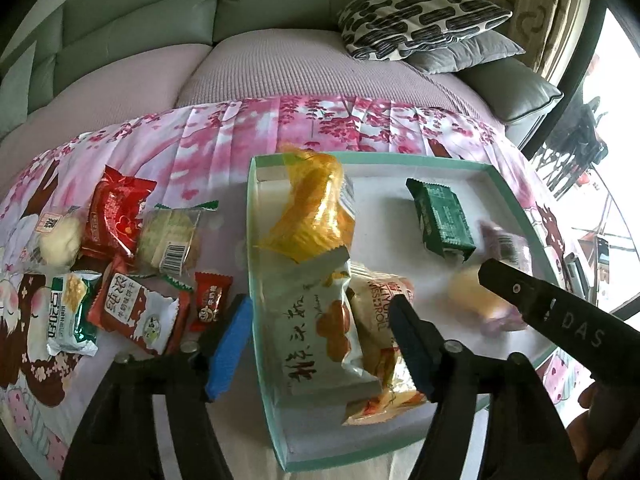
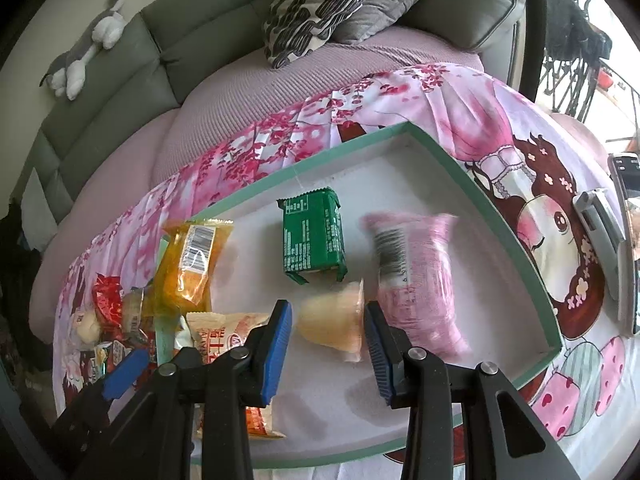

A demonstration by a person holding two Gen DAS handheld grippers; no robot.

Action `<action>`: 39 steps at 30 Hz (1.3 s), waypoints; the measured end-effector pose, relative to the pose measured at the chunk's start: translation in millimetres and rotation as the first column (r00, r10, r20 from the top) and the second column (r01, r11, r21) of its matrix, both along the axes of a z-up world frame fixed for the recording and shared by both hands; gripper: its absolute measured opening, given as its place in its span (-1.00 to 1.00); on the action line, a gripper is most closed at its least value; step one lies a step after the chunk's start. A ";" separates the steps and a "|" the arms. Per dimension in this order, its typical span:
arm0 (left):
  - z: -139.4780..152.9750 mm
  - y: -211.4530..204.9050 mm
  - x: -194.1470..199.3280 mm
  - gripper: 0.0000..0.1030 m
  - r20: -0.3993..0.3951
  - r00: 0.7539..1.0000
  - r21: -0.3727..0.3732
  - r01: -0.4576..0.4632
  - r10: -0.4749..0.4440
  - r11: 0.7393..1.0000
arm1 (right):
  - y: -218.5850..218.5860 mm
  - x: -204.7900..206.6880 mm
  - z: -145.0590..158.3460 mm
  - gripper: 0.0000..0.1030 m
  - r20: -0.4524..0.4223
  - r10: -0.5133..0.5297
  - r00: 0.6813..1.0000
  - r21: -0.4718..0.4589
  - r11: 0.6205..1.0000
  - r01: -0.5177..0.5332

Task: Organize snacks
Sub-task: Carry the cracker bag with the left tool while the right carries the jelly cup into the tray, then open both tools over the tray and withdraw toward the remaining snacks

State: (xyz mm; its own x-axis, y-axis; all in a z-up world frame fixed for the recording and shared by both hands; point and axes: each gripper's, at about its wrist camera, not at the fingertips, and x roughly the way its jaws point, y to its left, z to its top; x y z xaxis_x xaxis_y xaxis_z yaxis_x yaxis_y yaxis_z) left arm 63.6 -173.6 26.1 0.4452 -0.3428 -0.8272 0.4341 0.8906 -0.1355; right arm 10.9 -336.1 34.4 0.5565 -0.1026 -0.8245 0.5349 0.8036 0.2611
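Nearest, right gripper [image 2: 326, 344] spread wide over white tray [image 2: 460, 164], flanking pale yellow snack [image 2: 332, 326] without touching. Left gripper [image 1: 320, 344] also spread, straddling tray's wall. Green packet [image 2: 314, 236] at twelve o'clock; loose snack pile [image 1: 120, 264] at nine.

The tray [image 2: 500, 216] serves as the landmark; it rests on the printed cloth [image 2: 472, 120], with the sofa [image 1: 280, 72] behind it. In the tray, at its left end, a crinkled packet [image 1: 316, 208] lies at the back, with a lettered packet [image 1: 316, 320] in front of it, overlapping a roll packet [image 1: 380, 308]. A block-shaped packet [image 2: 314, 236] lies mid-tray toward the back. A barcoded packet [image 2: 416, 272] lies to the right of it. A small rounded snack [image 2: 332, 324] lies in front, between those two. Left of the tray, outside it, a cluster of loose packets [image 1: 120, 264] lies on the cloth. Two cushions [image 1: 424, 20] sit stacked on the sofa behind the tray's right end.
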 end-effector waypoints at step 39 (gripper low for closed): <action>17.7 119.9 29.5 0.96 0.173 0.861 0.022 -0.489 0.478 0.872 | 28.3 17.1 6.9 1.00 -0.014 0.067 0.998 -0.078 0.995 -0.068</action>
State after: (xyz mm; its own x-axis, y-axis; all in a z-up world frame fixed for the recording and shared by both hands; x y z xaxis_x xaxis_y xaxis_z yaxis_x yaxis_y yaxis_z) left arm 93.1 -53.8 43.8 0.6670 -0.0004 -0.7450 -0.0424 0.9984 -0.0385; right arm 28.0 -307.7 41.4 0.5553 -0.1294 -0.8215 0.4813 0.8556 0.1906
